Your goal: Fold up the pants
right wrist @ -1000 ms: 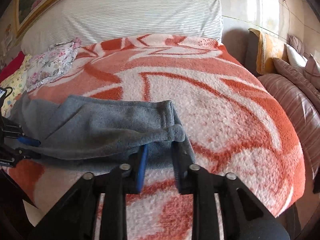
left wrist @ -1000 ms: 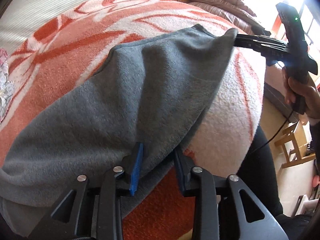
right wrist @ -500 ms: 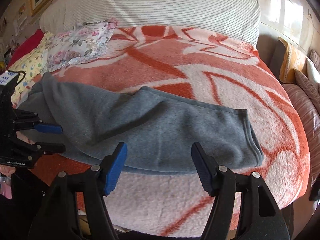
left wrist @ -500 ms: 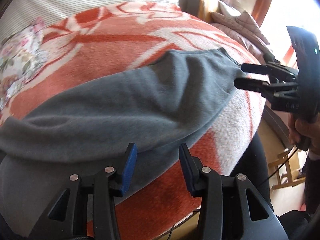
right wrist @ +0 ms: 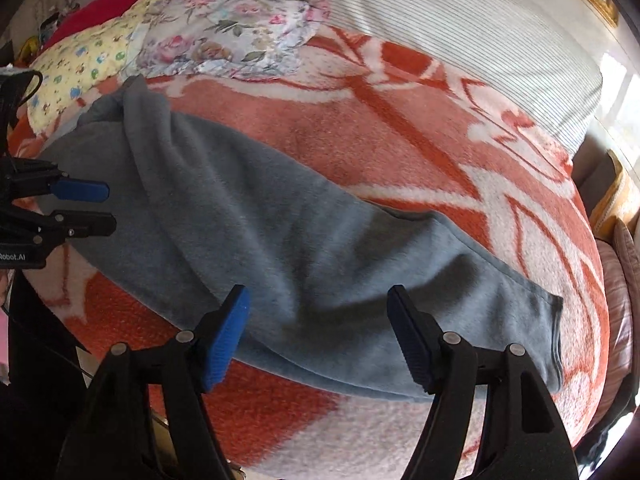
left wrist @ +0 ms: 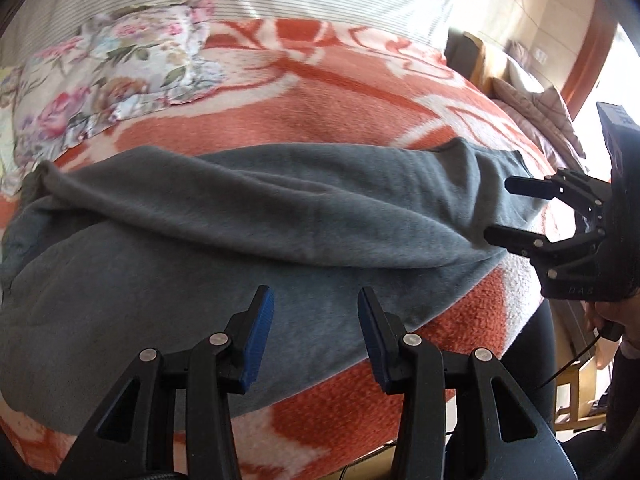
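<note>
While the grey fleece pants point(left wrist: 248, 216) lie folded lengthwise along the bed's near edge, the left hand-held gripper point(left wrist: 312, 332) hangs part-open, empty; the right hand-held gripper point(right wrist: 318, 336) is opening, empty.

I see the pants point(left wrist: 280, 220) in a plain slate grey, a shade bluer through the right wrist camera, with no print on them. The blanket point(right wrist: 400, 132) that carries them is orange-red with broad off-white swirls; along its near edge the orange and white patches alternate. At its far edge I have a white sheet point(right wrist: 460, 28) with fine dark pinstripes. Towards the far left corner I make out a floral pillow point(right wrist: 232, 40), pink roses and green leaves on white, then a pale yellow pillow point(right wrist: 80, 68) with small blue and green figures, and a solid red cloth point(right wrist: 96, 8).

My left gripper point(left wrist: 312, 332) and right gripper point(right wrist: 320, 340) are black with blue pads.
</note>
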